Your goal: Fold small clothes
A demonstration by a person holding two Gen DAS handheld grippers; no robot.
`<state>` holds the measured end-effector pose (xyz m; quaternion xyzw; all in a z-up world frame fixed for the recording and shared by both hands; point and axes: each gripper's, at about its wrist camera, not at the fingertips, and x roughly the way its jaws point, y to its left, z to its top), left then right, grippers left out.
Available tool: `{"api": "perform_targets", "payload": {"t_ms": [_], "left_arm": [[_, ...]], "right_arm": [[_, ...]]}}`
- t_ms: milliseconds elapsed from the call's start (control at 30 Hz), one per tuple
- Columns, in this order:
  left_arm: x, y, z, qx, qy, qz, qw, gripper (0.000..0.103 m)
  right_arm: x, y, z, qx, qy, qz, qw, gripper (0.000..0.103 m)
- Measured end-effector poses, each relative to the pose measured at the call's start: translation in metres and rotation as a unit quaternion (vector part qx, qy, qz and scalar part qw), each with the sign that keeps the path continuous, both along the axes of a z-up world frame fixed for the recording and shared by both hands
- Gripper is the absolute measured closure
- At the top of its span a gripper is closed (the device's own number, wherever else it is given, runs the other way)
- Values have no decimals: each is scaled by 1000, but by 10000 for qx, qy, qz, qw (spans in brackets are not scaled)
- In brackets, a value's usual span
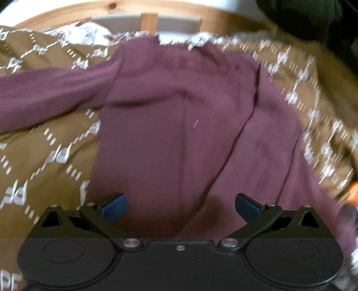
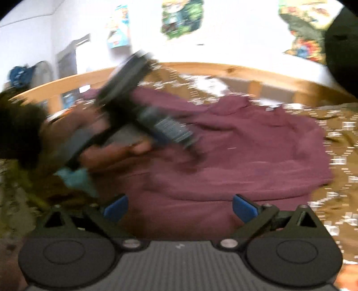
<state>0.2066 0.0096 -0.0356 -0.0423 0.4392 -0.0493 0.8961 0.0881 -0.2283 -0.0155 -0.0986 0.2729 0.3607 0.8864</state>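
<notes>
Blue fingers (image 1: 114, 207) of my left gripper (image 1: 180, 207) stand wide apart, holding nothing, above the maroon top (image 1: 179, 116). My right gripper (image 2: 180, 207) gapes equally wide and empty. I see the top spread on the brown bedspread (image 1: 44, 156), one sleeve (image 1: 49, 91) stretched left, beside the wooden rail (image 1: 67, 13).

plenty of room over the maroon top (image 1: 179, 116) spread on the brown blanket (image 1: 44, 156). wooden bed rail (image 1: 67, 22) blocks the far side, and the left gripper (image 2: 143, 107) crowds the left, mid-air.
</notes>
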Motion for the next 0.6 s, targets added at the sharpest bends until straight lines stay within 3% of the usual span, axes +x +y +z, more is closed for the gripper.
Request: {"api": "perform_targets", "payload": {"t_ms": [100, 233, 300, 400, 500, 600], "left_arm": [[-20, 1, -10, 406, -54, 165, 9990, 1], [-36, 3, -13, 610, -209, 285, 9975, 1], [-40, 3, -13, 603, -147, 432, 9971, 1], [-44, 7, -15, 447, -154, 692, 9965, 1], [-49, 4, -18, 532, -265, 702, 9958, 1], [-55, 0, -20, 641, -368, 664, 9950, 1]], "right_arm": [[36, -22, 3, -138, -129, -529, 9984, 1], [113, -49, 5, -196, -349, -1270, 9911, 1], [159, -63, -1, -54, -279, -1723, 9846, 6], [226, -86, -6, 312, -78, -2373, 9709, 23], [268, -97, -12, 638, 118, -2651, 9620, 28], [298, -95, -18, 657, 292, -2535, 9647, 27]]}}
